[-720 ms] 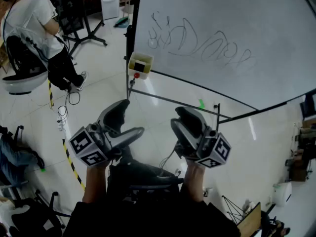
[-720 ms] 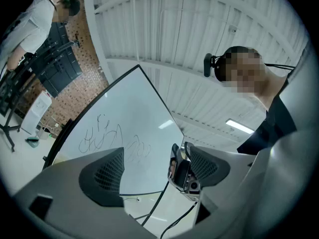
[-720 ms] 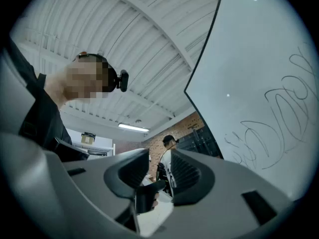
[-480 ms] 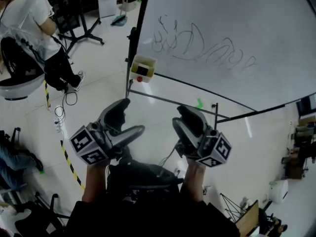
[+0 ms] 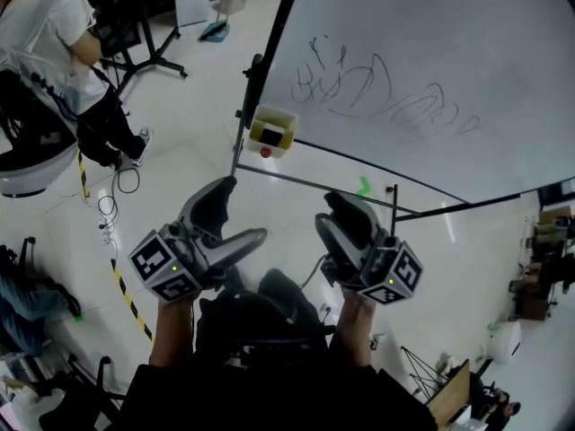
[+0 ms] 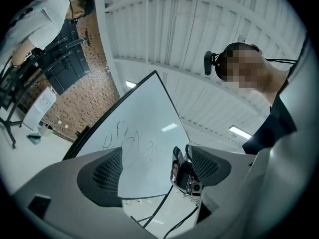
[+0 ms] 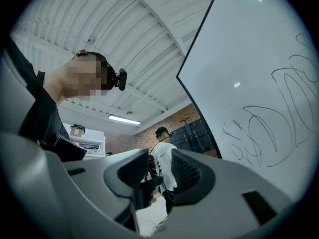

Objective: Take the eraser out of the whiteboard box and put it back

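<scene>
A whiteboard with black scribbles stands ahead and to the right. At its lower left corner hangs a pale yellow box with a dark eraser in it. My left gripper is held low and well short of the box, its jaws wide apart and empty. In the left gripper view the scribbled board shows between them. My right gripper is beside it at the same height. Its jaws stand a narrow gap apart with nothing between them.
A person in a white shirt bends over at the far left, next to a round white chair. Yellow-black tape and a cable lie on the glossy floor. The board's stand bars run below the box.
The whiteboard and its box sit a little further right and lower in the head view. Both grippers keep the same place and pose.
</scene>
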Demonstrator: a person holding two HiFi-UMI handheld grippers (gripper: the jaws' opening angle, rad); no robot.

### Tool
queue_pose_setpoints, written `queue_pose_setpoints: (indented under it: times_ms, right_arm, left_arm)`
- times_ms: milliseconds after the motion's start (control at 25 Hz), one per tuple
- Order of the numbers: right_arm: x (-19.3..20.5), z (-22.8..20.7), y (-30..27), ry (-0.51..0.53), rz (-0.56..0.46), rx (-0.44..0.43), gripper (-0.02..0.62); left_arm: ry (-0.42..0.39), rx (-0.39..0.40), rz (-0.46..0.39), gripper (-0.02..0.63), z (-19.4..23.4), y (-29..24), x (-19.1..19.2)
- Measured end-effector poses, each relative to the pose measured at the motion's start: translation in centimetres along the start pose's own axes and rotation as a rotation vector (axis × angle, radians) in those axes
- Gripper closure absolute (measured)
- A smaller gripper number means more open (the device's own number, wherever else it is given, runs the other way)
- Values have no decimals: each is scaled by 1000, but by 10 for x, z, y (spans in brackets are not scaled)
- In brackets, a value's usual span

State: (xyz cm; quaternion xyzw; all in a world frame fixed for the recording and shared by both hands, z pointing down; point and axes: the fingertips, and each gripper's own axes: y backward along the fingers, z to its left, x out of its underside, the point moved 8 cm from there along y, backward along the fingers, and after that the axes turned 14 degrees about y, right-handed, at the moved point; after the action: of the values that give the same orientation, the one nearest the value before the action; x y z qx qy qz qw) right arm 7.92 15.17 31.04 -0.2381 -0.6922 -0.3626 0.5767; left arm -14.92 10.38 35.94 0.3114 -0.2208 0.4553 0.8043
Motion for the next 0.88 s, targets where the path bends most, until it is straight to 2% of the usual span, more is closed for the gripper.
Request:
queue_pose_setpoints:
  times_ms: [320,880]
  right_arm:
    - [14,-35,-11,-11,15,-12,448]
    - [5,-145,-19,8,-45,-143,448]
  left_arm:
    - [33,-35,-3,175,27,-14,-6]
    - [-75,-134,-32,175,46,-86,-21]
